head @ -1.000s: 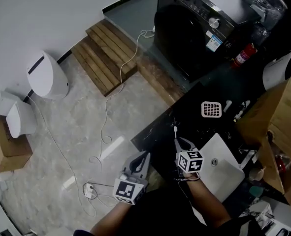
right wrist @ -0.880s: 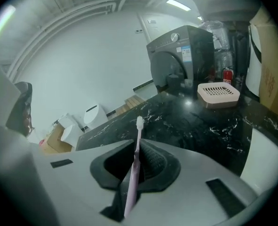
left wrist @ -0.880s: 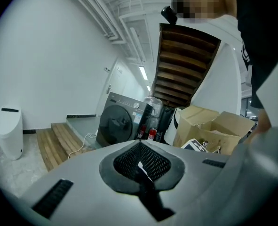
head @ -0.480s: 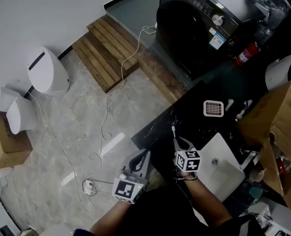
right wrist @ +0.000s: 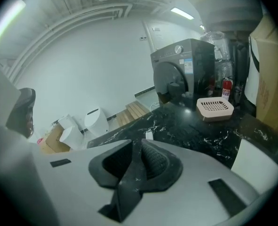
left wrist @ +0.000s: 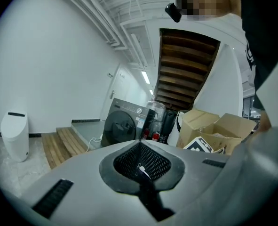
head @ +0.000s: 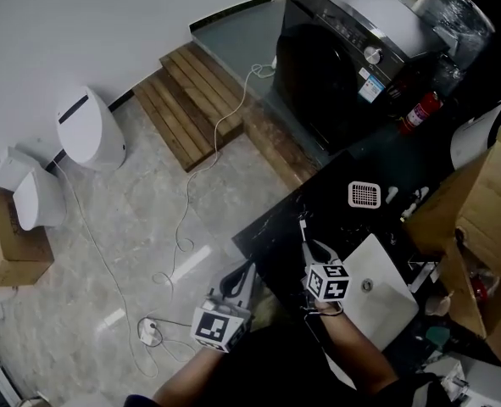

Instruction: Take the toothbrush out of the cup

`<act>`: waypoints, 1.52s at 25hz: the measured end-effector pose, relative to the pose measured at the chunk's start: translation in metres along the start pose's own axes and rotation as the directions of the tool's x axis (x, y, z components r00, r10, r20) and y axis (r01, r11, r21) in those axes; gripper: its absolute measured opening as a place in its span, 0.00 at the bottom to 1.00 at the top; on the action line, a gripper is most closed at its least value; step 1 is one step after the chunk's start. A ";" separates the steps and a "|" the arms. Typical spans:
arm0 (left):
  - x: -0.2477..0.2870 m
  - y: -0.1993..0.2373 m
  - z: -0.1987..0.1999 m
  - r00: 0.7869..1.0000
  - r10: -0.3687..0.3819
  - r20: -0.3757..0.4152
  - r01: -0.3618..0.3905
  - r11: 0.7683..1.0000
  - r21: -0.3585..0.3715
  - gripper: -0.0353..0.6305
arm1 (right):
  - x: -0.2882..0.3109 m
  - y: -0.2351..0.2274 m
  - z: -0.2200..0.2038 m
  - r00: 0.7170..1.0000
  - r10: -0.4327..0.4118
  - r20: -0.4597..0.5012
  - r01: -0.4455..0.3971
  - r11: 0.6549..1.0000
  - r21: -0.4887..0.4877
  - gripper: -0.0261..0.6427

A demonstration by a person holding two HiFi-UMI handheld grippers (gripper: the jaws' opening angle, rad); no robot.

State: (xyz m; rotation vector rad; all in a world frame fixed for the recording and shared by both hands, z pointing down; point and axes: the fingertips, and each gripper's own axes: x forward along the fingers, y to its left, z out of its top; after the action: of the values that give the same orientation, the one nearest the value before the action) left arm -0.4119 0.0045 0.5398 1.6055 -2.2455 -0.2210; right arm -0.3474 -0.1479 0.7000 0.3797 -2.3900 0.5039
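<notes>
My right gripper [head: 308, 247] hangs over the near corner of the black marble counter [head: 343, 219], shut on a white toothbrush [head: 302, 228]. The brush's tip pokes out past the jaws toward the counter edge. In the right gripper view the jaws [right wrist: 138, 147] are pressed together, and the white brush end [right wrist: 149, 135] shows just beyond them. My left gripper [head: 247, 270] is lower left, off the counter and above the floor. It is shut with nothing in it [left wrist: 141, 147]. No cup shows in any view.
A pink slotted tray [head: 364, 192] lies further back on the counter. A white sink [head: 377, 291] is beside my right hand, with cardboard boxes [head: 479, 210] to its right. A dark washing machine [head: 343, 49], a red extinguisher [head: 420, 111], wooden steps [head: 199, 100] and floor cables [head: 182, 219] lie beyond.
The head view has drifted slightly. Both grippers hold about the same places, the right one still shut on the toothbrush.
</notes>
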 end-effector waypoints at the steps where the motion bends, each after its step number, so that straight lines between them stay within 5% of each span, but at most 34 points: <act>1: -0.006 -0.002 0.001 1.000 -0.005 0.007 0.005 1.000 0.003 0.09 | -0.009 0.005 0.006 1.000 0.000 0.016 0.000 1.000 -0.005 0.15; 10: -0.066 -0.031 0.022 0.993 -0.076 0.087 0.076 0.997 0.010 0.09 | -0.131 0.054 0.049 0.974 -0.036 0.222 0.042 0.999 -0.021 0.08; 19: -0.104 -0.077 0.002 0.969 -0.217 0.120 0.225 0.973 -0.053 0.09 | -0.248 0.082 0.031 0.930 -0.147 0.336 0.184 0.979 -0.082 0.06; 30: -0.105 -0.136 -0.012 0.927 -0.367 0.076 0.371 0.928 -0.035 0.09 | -0.330 0.057 -0.002 0.872 -0.313 0.377 0.332 0.943 0.013 0.06; 38: -0.092 -0.219 -0.028 0.882 -0.469 0.033 0.469 0.883 0.013 0.09 | -0.400 0.003 -0.041 0.814 -0.419 0.402 0.408 0.905 0.118 0.06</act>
State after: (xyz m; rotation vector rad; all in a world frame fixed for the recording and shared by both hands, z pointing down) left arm -0.1829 0.0189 0.4728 2.1445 -1.8397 -0.3713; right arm -0.0299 -0.0712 0.4661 1.0924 -2.5916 0.2655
